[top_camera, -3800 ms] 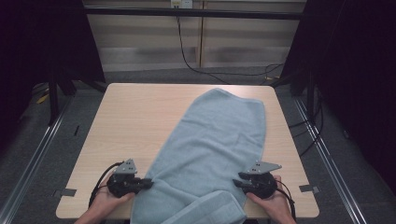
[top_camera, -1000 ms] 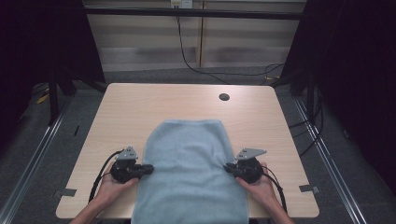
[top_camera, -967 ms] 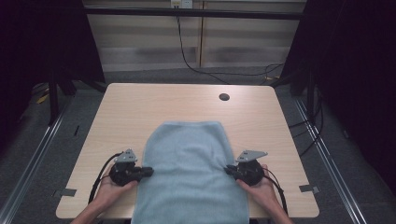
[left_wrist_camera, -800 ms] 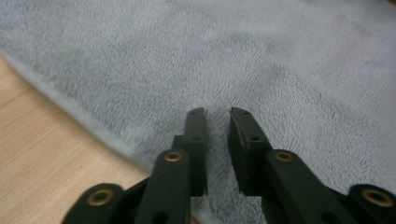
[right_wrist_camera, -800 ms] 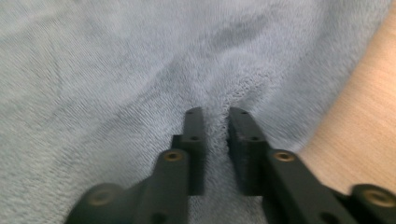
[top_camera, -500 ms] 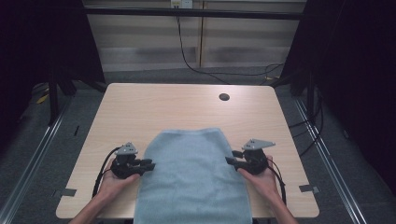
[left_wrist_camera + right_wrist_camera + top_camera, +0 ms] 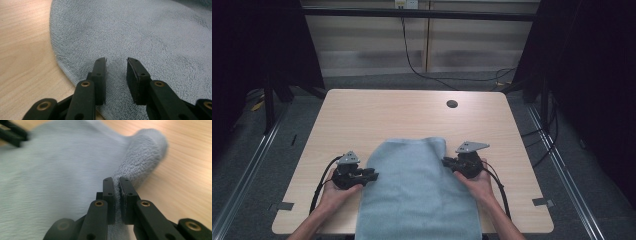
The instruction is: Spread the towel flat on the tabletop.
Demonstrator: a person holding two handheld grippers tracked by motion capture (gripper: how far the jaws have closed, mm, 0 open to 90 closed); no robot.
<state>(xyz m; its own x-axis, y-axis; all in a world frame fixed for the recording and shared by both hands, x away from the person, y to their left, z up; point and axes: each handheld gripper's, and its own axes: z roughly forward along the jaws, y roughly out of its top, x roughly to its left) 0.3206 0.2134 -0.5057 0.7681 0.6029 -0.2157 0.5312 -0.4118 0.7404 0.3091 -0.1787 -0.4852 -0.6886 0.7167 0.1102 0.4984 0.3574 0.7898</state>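
The pale blue terry towel [image 7: 412, 192] lies folded on the near half of the light wooden table [image 7: 377, 115], its near end hanging over the table's front edge between my forearms. My right gripper [image 7: 117, 195] has its jaws nearly together, pinching a raised ridge of the towel's right edge – they have just been closing on it. My left gripper [image 7: 116, 75] rests over the towel's left edge with its jaws a little apart – they have just been opening, cloth lies under the gap, and nothing is clamped. So I judge I hold one side only. If I lift or pull now, the right side would likely travel alone and drag the fold crooked. The right pinch also looks shallow, so the thick pile could slip free. The small dark round hole [image 7: 452, 104] sits well apart at the far side.
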